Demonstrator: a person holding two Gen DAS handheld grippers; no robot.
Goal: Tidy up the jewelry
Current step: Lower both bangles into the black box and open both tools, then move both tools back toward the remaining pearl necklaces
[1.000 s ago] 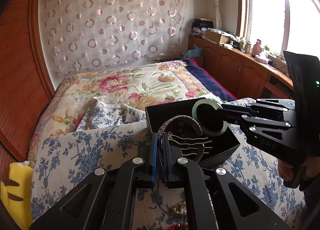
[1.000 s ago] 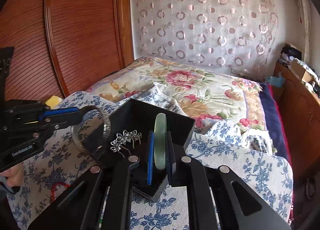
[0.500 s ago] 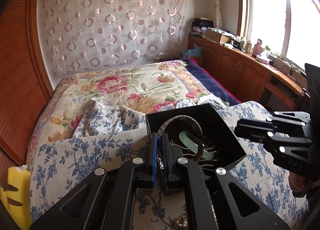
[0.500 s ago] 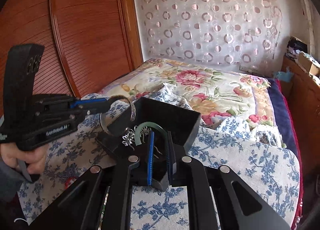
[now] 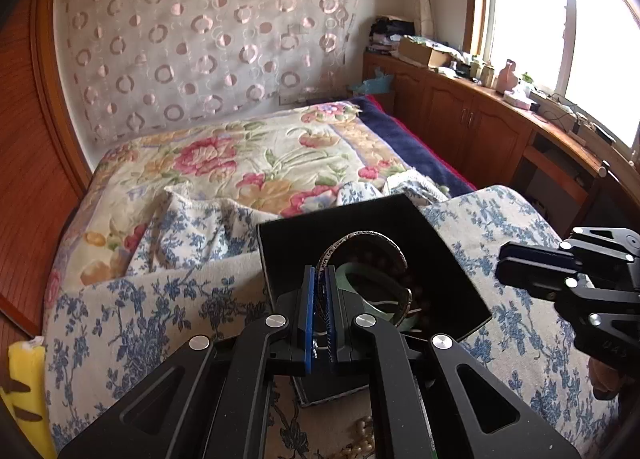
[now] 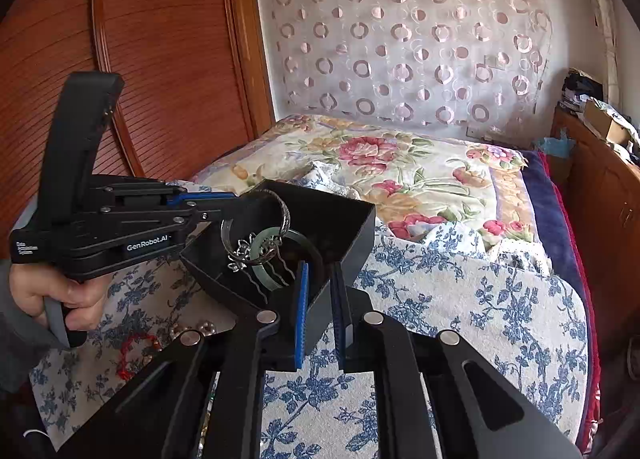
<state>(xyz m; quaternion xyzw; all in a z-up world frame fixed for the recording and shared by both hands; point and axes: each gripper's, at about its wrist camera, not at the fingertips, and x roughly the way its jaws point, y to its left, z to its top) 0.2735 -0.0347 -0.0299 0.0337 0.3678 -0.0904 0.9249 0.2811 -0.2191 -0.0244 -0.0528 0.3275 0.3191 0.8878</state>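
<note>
Silver bangle (image 5: 362, 237) pinched in left tongs (image 5: 320, 315) over black box (image 5: 452, 259), right tongs (image 6: 320, 313) empty, slightly parted.

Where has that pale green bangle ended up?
The green bangle lies inside the open black box on the blue-flowered cloth, beside a silver hair comb. It is just ahead of the left claw, which holds a silver bangle over the box.

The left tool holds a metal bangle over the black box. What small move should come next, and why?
Probably lower it a little and open the left tool. The metal bangle is already over the black box, above the green bangle; the right tool holds nothing.
</note>
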